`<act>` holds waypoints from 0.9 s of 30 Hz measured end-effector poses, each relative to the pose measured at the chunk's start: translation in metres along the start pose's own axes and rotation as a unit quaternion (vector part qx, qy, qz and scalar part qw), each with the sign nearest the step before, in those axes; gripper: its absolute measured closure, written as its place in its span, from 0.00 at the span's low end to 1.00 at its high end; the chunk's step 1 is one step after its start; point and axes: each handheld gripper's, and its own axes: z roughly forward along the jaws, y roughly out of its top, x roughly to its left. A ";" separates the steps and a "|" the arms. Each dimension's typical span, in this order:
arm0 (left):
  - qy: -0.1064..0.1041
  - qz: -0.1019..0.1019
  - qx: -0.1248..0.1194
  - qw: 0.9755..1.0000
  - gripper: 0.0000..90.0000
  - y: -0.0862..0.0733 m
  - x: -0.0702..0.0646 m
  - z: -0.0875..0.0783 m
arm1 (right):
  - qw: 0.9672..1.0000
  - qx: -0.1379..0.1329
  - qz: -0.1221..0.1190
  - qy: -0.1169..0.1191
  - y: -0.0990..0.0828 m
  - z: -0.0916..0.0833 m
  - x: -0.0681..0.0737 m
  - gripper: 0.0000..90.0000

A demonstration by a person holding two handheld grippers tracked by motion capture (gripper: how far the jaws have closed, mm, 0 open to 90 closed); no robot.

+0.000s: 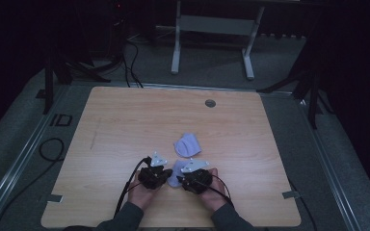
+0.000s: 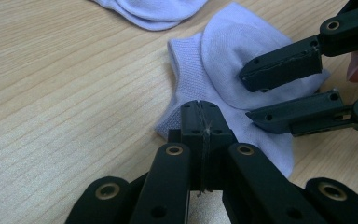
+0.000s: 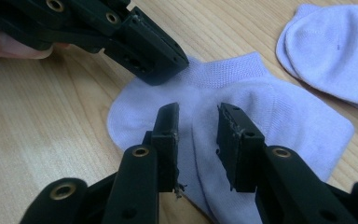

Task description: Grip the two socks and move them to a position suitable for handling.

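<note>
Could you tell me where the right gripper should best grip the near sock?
Probably the ribbed cuff edge, coming from above. The near sock lies flat on the table, so only an edge offers a pinch; the right gripper, open, already hovers over it beside the left gripper.

Floor marking (image 1: 60,120): dark characters left of the table, apparently "ID", too small to confirm.
Table top (image 1: 125,120): no print legible.
Socks: plain, no brand or label readable.
Gripper jaws: bare black, no lettering legible.
</note>
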 end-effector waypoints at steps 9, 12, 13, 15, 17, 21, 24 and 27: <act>-0.001 0.001 -0.001 1.000 1.00 0.000 0.000 0.000 | 1.000 -0.009 0.008 -0.018 -0.001 -0.001 -0.002 0.97; -0.001 0.002 0.000 1.000 1.00 0.000 0.001 0.000 | 1.000 -0.014 0.013 -0.020 -0.001 -0.003 -0.004 0.98; -0.002 0.002 0.000 1.000 1.00 0.000 0.001 0.000 | 1.000 -0.016 0.014 -0.022 -0.001 -0.005 -0.005 0.98; -0.002 0.002 0.000 1.000 1.00 0.000 0.001 0.000 | 0.999 -0.021 0.018 -0.026 -0.001 -0.009 -0.007 0.98; -0.003 0.001 -0.001 1.000 1.00 0.000 0.001 0.000 | 0.999 -0.025 0.022 -0.032 0.000 -0.013 -0.010 0.98; -0.002 0.003 -0.001 1.000 1.00 -0.001 0.001 0.000 | 0.998 -0.034 0.031 -0.040 -0.001 -0.021 -0.016 0.98; -0.003 0.002 -0.002 1.000 1.00 -0.001 0.001 0.000 | 0.997 -0.039 0.039 -0.049 -0.002 -0.028 -0.022 0.98; -0.003 0.002 -0.002 1.000 1.00 -0.001 0.001 0.000 | 0.996 -0.042 0.050 -0.057 -0.005 -0.034 -0.029 0.98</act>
